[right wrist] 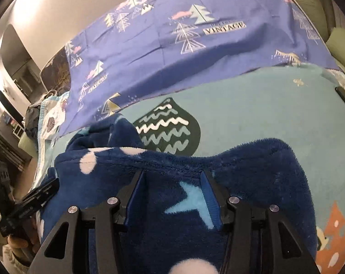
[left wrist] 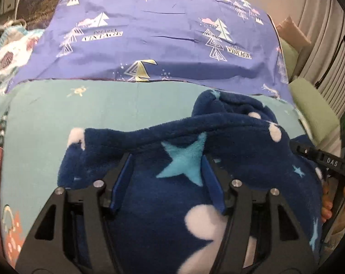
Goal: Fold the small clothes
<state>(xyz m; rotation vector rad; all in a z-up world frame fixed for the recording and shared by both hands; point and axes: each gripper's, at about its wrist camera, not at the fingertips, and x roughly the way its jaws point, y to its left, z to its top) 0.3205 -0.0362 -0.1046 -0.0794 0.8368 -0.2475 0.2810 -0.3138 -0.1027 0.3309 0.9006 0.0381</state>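
A dark blue fleece garment (left wrist: 229, 123) with light blue stars and white dots lies bunched on the teal bed sheet (left wrist: 46, 118). My left gripper (left wrist: 167, 157) is open. Its blue-padded fingers (left wrist: 124, 175) stand apart, and the fleece lies slack between them and drapes over their tips. In the right wrist view the same fleece (right wrist: 252, 164) spreads under my right gripper (right wrist: 172, 173), which is open too, with a light blue star between its fingers (right wrist: 209, 194). A folded edge of fleece runs across both pairs of fingertips and hides them.
A purple sheet with tree prints (left wrist: 161, 34) covers the far half of the bed. A patterned cloth (left wrist: 10, 54) lies at the far left. Pale green cushions (left wrist: 314, 105) line the right side. A dark leaf print (right wrist: 170, 130) marks the teal sheet.
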